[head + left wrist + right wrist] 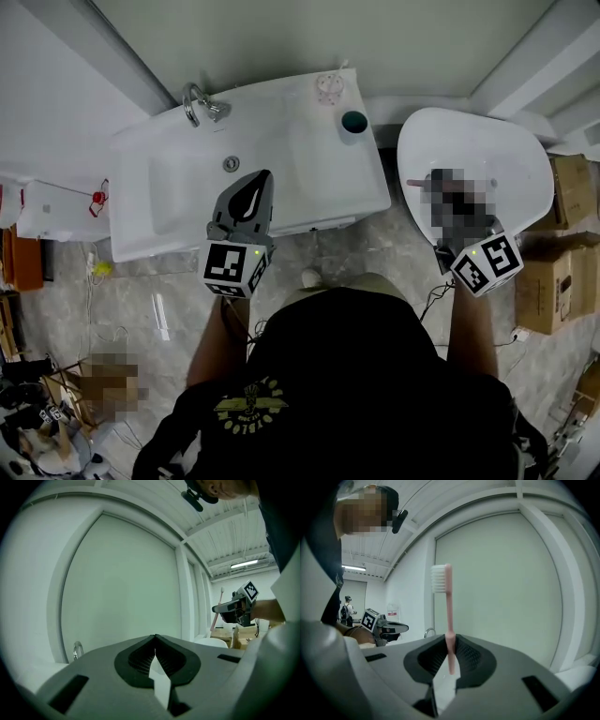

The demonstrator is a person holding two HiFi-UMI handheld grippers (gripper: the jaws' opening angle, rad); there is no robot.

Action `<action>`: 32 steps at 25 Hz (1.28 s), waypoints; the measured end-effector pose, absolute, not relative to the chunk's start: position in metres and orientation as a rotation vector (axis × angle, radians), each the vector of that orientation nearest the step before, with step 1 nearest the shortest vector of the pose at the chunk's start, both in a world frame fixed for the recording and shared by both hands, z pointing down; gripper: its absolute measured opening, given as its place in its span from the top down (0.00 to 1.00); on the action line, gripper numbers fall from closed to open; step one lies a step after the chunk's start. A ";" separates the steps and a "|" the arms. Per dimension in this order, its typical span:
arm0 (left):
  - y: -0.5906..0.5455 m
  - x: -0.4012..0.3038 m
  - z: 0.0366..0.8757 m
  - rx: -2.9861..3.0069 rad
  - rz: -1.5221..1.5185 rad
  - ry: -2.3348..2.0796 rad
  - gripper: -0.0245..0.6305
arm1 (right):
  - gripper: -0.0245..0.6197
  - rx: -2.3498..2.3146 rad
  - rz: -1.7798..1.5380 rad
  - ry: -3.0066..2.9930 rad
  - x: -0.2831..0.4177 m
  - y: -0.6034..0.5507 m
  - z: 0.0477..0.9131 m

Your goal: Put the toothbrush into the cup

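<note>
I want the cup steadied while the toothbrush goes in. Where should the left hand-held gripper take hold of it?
Probably its side wall below the rim, coming from the front. The cup stands upright, mouth up, at the sink's back right corner close to the wall, so a side grip leaves the mouth free.

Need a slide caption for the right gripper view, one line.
Right gripper, jaws shut on an upright pink toothbrush, bristles on top; left gripper behind at left.

surface: white washbasin (319,178) | on its rim: faucet (197,101); dark-teal cup (354,122) at back right corner
</note>
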State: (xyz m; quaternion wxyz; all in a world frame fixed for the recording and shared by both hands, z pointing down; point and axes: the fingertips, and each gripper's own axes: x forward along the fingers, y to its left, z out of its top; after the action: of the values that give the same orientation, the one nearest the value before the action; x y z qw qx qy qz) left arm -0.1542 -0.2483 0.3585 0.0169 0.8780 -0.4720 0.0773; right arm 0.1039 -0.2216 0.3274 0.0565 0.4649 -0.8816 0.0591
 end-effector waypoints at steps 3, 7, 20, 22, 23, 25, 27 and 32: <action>-0.251 -0.144 0.360 2.751 0.242 -1.421 0.95 | 0.88 1.434 0.188 -2.666 0.107 -0.223 0.328; -0.251 -0.144 0.365 2.758 0.257 -1.395 0.95 | 0.88 1.446 0.193 -2.676 0.105 -0.224 0.331; -0.289 -0.129 0.364 2.700 0.277 -1.492 0.95 | 0.88 1.260 0.205 -2.797 0.094 -0.309 0.333; -0.299 -0.127 0.369 2.678 0.294 -1.511 0.95 | 0.88 1.226 0.216 -2.809 0.093 -0.327 0.337; -0.305 -0.127 0.371 2.666 0.299 -1.522 0.95 | 0.88 1.205 0.220 -2.813 0.092 -0.335 0.340; -0.315 -0.126 0.373 2.645 0.301 -1.543 0.95 | 0.88 1.167 0.234 -2.820 0.090 -0.351 0.346; -0.325 -0.123 0.378 2.628 0.301 -1.561 0.95 | 0.88 1.130 0.245 -2.821 0.088 -0.367 0.354; -0.351 -0.113 0.399 2.577 0.314 -1.584 0.95 | 0.88 1.043 0.271 -2.814 0.084 -0.401 0.379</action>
State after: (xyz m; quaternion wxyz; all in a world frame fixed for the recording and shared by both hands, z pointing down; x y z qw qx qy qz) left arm -0.1130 -0.3514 0.3985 0.0501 0.8463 -0.5203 0.1030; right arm 0.0845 -0.4011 0.3790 0.0640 0.3454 -0.9320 0.0896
